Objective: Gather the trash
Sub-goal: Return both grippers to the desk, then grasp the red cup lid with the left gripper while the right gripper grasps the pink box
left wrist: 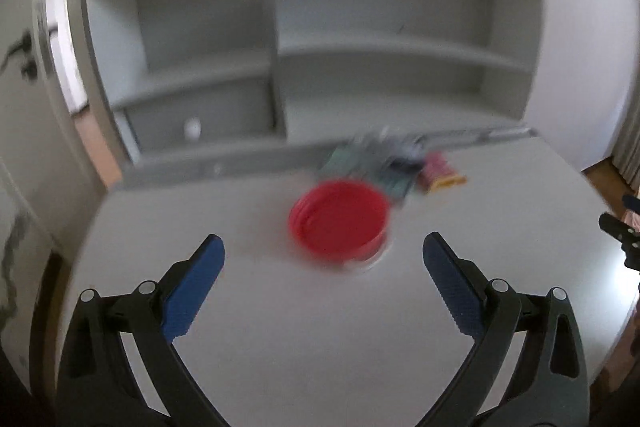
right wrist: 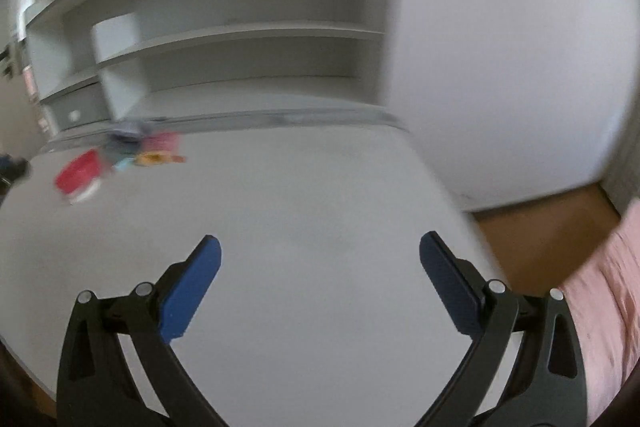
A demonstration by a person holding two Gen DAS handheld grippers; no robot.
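Blurring hid any writing on the wrappers point(left wrist: 376, 163) behind the red lid point(left wrist: 338, 219). Both the left tool point(left wrist: 323, 247) and the right tool point(right wrist: 320, 247) gaped, holding nothing.

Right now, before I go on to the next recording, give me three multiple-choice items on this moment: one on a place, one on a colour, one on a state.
1. Where does the round lid lie?
A. on the white table, ahead of the left tool
B. on a shelf
C. on the floor

2. What colour is the lid?
A. green
B. red
C. black

3. How does the right tool stand?
A. shut on a wrapper
B. shut on nothing
C. open, holding nothing

Answers: 1 A, the left wrist view shows it on the tabletop just beyond the fingertips. 2 B, it is plainly red in both views. 3 C, its blue fingers stand wide apart over bare table.
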